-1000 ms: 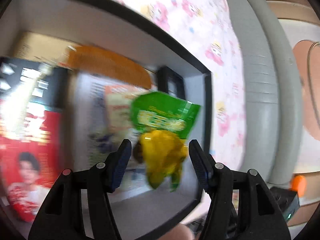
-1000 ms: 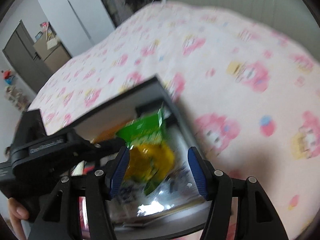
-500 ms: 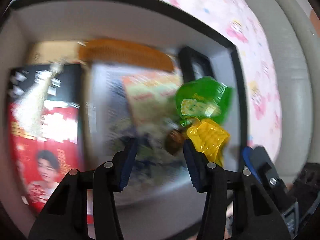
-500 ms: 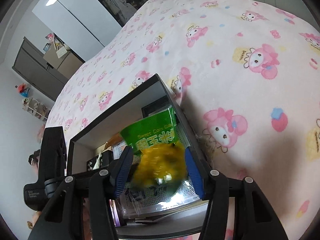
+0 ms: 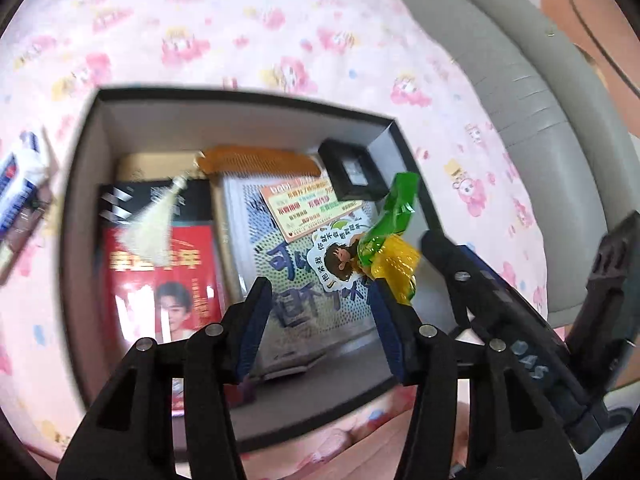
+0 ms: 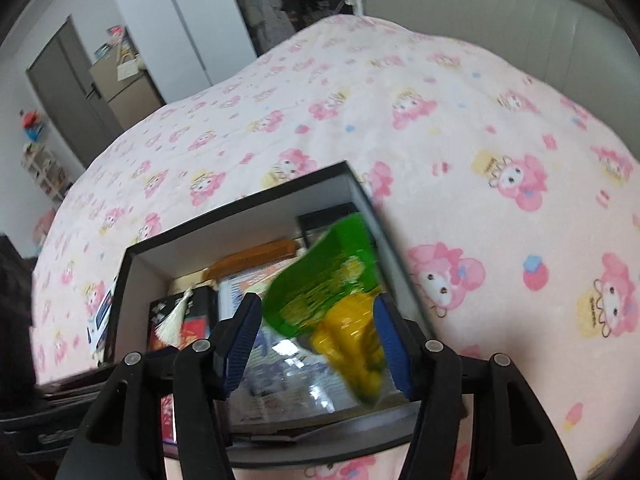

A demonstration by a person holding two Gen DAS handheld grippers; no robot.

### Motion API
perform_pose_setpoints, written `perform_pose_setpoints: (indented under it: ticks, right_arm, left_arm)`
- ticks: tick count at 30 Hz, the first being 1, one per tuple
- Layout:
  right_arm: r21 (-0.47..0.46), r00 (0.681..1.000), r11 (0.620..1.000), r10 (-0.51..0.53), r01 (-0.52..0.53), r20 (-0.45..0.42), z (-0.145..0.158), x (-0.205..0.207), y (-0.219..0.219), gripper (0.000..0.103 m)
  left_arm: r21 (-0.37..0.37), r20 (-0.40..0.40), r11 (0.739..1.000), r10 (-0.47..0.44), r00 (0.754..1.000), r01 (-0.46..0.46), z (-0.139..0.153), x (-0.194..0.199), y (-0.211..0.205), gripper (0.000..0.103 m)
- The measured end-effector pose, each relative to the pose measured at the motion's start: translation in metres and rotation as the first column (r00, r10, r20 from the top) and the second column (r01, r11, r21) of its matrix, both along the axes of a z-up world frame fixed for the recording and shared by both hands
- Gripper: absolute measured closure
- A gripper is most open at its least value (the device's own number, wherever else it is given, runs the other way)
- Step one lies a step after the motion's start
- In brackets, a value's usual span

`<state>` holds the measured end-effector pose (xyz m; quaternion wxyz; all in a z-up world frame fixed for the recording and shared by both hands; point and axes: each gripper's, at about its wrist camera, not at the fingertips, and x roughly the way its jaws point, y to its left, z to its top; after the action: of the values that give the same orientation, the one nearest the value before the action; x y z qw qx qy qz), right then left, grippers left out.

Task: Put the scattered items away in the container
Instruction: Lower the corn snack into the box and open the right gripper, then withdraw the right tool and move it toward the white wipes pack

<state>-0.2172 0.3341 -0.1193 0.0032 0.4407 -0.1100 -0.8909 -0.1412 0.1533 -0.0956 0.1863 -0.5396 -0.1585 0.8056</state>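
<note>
Box (image 5: 96,128) sits on the bed (image 5: 240,32), our landmark. Inside it: comb (image 5: 260,162) along the far wall, tassel (image 5: 154,226) over a red-and-black pack (image 5: 160,280), a printed pouch (image 5: 304,280) in the middle, a small black case (image 5: 352,174) in the far right corner. We hold the left tool (image 5: 318,312) over the box near side, fingers spread, gripping nothing. Right tool (image 6: 316,334) also stands spread; the snack bag (image 6: 332,296), green above and yellow below, sits between its fingers over the box's right side. We cannot tell whether a pad touches it; our judgement is that it is let go and dropping in, the tool held above the rim so it lands inside. One tube (image 5: 20,188) lies on the bed just outside the box's left wall, likely the next item.
</note>
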Motion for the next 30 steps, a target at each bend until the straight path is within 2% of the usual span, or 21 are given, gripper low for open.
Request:
perform_pose_setpoints:
  ticks: [2,3,8,18,23,30]
  right_arm:
    - [0.033,1.000,0.999,0.014,-0.014,-0.021,0.006,0.008,-0.012,0.049]
    - [0.048,0.999,0.999,0.020,-0.018,-0.033,0.008,0.013,-0.017,0.049]
    - [0.078,0.995,0.997,0.031,-0.023,-0.092,0.022,0.046,-0.040,0.049]
    - [0.043,0.987,0.994,0.103,-0.099,-0.126,0.042,0.112,-0.088,0.049]
    - [0.048,0.972,0.982,0.185,-0.180,-0.146,0.053,0.134,-0.126,0.049]
    - [0.067,0.941,0.955,0.296,-0.289,-0.166,0.055,0.149,-0.187,0.049]
  left_arm:
    - [-0.026,-0.042,1.000,-0.002,0.999,0.001,0.006,-0.021,-0.001,0.050]
    - [-0.032,-0.058,0.999,-0.012,0.998,0.010,0.010,-0.017,-0.005,0.049]
    - [-0.047,-0.113,0.998,-0.034,0.993,0.028,-0.009,-0.035,-0.022,0.045]
    - [-0.071,-0.182,0.997,-0.036,0.983,0.023,0.017,0.040,-0.072,0.045]
    - [-0.064,-0.207,0.997,0.017,0.978,-0.031,0.028,0.075,-0.112,0.045]
    - [-0.072,-0.221,0.989,0.107,0.969,-0.126,0.027,0.103,-0.164,0.046]
